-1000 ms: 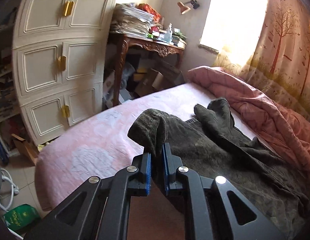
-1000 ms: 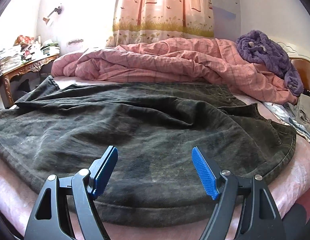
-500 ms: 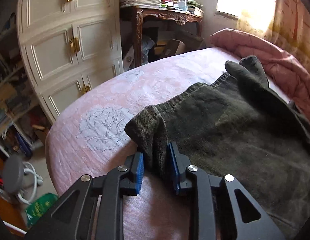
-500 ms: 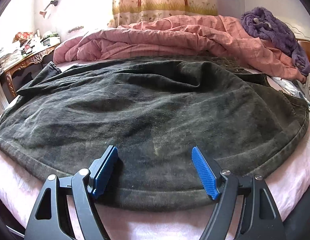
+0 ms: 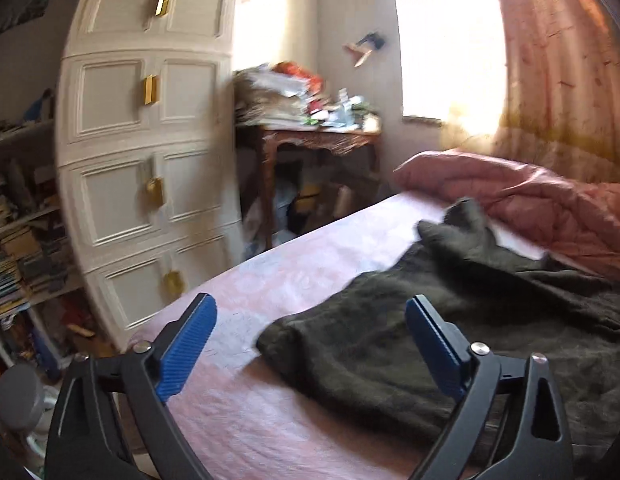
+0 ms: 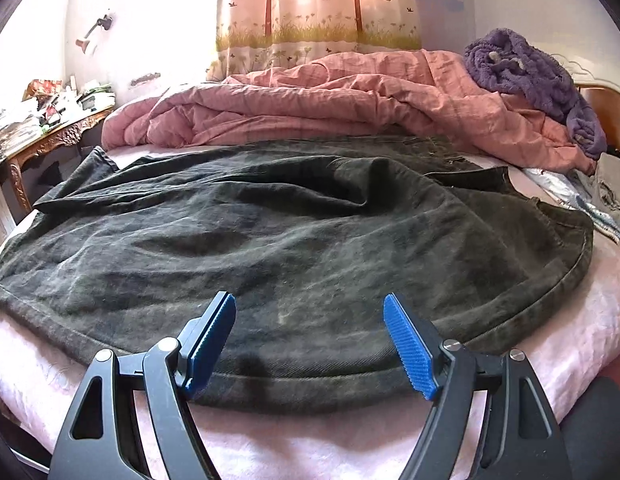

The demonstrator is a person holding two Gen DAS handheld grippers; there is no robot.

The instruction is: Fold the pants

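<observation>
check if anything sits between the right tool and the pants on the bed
Nothing visible does. The right tool hangs open just above the near hem of the dark pants, with only bare cloth between its fingers. The pink quilt and the purple towel lie beyond the pants.

No readable text, labels, brands or numbers anywhere, book spines and desk clutter too blurred

left wrist: low over the bed [image 5: 302,280] corner, faced toward the wardrobe [image 5: 150,160] and window | right wrist: close above the pants [image 6: 290,240], aimed across at the curtain [image 6: 318,12] | shared: pants, quilt [image 6: 330,104], cluttered bench [image 6: 50,136]
</observation>
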